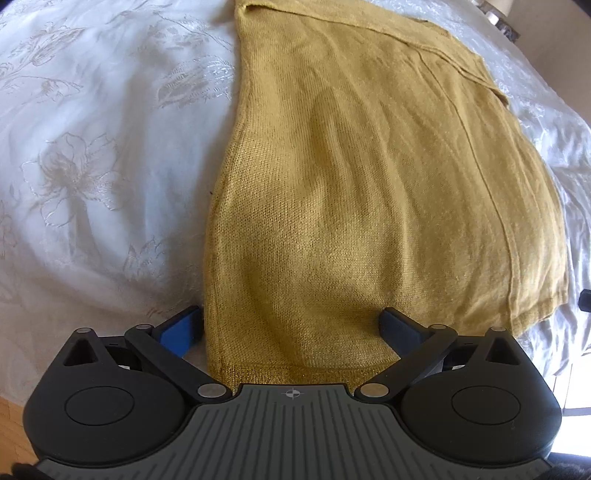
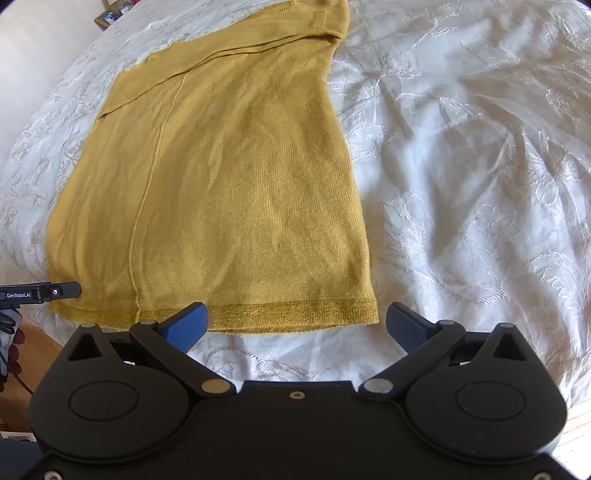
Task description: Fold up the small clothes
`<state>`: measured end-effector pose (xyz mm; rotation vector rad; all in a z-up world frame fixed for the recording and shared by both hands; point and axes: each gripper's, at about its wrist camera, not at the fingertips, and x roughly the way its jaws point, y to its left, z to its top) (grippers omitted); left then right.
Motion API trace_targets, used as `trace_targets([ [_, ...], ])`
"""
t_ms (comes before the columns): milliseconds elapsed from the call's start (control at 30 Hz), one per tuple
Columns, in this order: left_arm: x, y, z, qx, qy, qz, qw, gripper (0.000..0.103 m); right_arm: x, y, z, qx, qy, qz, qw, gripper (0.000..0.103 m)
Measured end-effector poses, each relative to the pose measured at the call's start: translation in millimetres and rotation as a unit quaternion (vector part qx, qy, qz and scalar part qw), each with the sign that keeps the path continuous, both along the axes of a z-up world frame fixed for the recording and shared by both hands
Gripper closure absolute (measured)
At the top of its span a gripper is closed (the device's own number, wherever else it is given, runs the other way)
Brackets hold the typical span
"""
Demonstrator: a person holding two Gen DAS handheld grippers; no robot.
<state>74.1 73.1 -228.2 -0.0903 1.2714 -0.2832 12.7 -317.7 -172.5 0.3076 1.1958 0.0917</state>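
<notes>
A mustard-yellow knit garment (image 1: 369, 184) lies flat on the white bed, partly folded lengthwise, its glittery hem toward me. It also shows in the right wrist view (image 2: 229, 184). My left gripper (image 1: 291, 328) is open and empty, low over the hem's left corner, one blue finger (image 1: 181, 332) off the cloth. My right gripper (image 2: 297, 325) is open and empty, just short of the hem (image 2: 295, 312) near its right corner. The left gripper's tip (image 2: 55, 291) shows at the hem's left corner in the right wrist view.
The white floral-embroidered bedspread (image 2: 480, 166) spreads to both sides of the garment, wrinkled on the right. Wooden floor (image 1: 14, 424) shows below the bed's near edge. Small objects (image 2: 107, 16) stand beyond the bed's far left.
</notes>
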Motion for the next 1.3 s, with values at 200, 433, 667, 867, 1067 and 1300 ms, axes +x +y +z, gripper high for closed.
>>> trace_targets([
  [200, 3.9, -2.5, -2.1, -0.002, 0.006, 0.009, 0.9999, 0.001, 13.4, -8.9, -10.1, 0.011, -0.005, -0.002, 1.0, 0.001],
  [433, 7.8, -15.6, -2.5, 0.032, 0.011, 0.023, 0.9992, 0.001, 26.8, -15.8, -31.8, 0.05, 0.028, 0.003, 0.998, 0.0],
  [667, 5.4, -20.9, 6.7, 0.039, 0.001, 0.032, 0.9987, 0.035, 24.7, -19.8, -32.9, 0.049, 0.05, -0.002, 0.998, 0.038],
  [867, -2.7, -10.4, 28.5, 0.002, -0.01, 0.058, 0.9983, 0.093, 14.2, -34.3, -14.5, 0.126, 0.035, 0.015, 0.991, 0.088],
  [1067, 1.7, -2.6, 66.8, -0.046, -0.048, 0.103, 0.9925, 0.093, 24.4, -52.1, 30.8, 0.167, -0.034, 0.009, 0.985, 0.089],
  [1300, 38.1, -8.2, 108.5, -0.063, -0.109, 0.172, 0.9771, 0.095, 72.8, -87.1, 45.5, 0.205, -0.095, -0.048, 0.973, 0.089],
])
